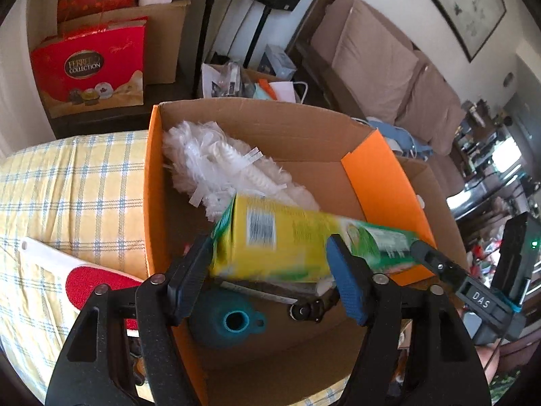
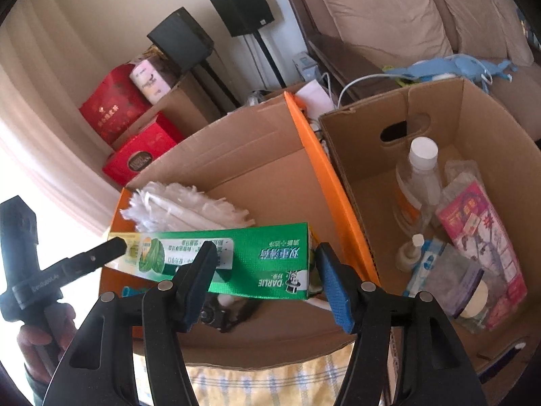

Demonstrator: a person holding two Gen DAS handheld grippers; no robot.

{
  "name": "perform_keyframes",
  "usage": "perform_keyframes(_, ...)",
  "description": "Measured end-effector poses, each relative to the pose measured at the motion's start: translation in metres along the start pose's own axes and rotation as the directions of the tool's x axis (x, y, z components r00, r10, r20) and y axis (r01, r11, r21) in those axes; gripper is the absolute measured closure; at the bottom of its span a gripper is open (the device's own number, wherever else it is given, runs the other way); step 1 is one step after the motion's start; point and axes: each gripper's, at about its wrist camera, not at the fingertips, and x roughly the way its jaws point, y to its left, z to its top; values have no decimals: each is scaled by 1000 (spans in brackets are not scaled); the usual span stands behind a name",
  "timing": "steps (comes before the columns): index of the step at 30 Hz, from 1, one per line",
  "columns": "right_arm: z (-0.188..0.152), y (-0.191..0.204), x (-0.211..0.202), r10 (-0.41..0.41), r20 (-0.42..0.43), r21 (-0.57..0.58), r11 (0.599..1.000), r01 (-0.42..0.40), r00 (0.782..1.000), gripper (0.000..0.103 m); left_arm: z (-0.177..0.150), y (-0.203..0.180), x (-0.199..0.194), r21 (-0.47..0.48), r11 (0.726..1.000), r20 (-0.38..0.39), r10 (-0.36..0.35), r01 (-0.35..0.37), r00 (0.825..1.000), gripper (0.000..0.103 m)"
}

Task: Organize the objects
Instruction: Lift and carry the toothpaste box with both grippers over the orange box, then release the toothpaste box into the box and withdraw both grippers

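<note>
1. Toothpaste carton (image 1: 297,243) (green/yellow, long, printed DARLIE) hangs over the orange box (image 1: 378,182), above its contents; left gripper (image 1: 270,270) has its fingers pinching the carton across the short width, near the barcode end.
2. Right gripper (image 2: 263,280) sits at the carton's other end; fingers spread either side of it, far finger looks clear of the card; whether the near one touches, can't tell.
3. Handling, judged: light, thin card, hollow-ish; crushes if squeezed hard; glossy so may slide; long shape will pivot if held at one end, so a hold nearer the middle is steadier.
4. Room inside the orange box: white duster (image 1: 216,162) fills 11 o'clock in left-wrist view; teal funnel-like item (image 1: 233,321) and a black metal bit (image 1: 304,311) lie at 6 o'clock under the carton; bare cardboard floor at 1-2 o'clock.
5. Edges: orange flap stands up at 3 o'clock, close to the carton's green end; likely snag.
6. Brown box (image 2: 473,108) adjoins at 3 o'clock in right-wrist view; holds a clear bottle (image 2: 419,176), pink packet (image 2: 480,237); checked cloth (image 1: 74,182) lies under both.
</note>
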Motion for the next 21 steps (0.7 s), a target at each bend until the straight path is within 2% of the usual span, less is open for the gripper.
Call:
perform_keyframes(3, -1, 2, -4, -19, 17, -11, 1000, 19, 1000, 37, 1, -3, -12, 30, 1000, 22, 5, -6, 1000, 24)
perform_keyframes(10, -1, 17, -23, -18, 68, -53, 998, 22, 998, 32, 1, -1, -44, 74, 996, 77, 43, -48, 996, 15)
perform_keyframes(14, -3, 35, -31, 0, 75, -96, 995, 7, 997, 24, -3, 4, -58, 100, 989, 113, 102, -113, 988, 10)
perform_keyframes(21, -12, 76, -35, 14, 84, -190, 982, 2, 996, 8, -15, 29, -79, 94, 980, 149, 158, -173, 976, 6)
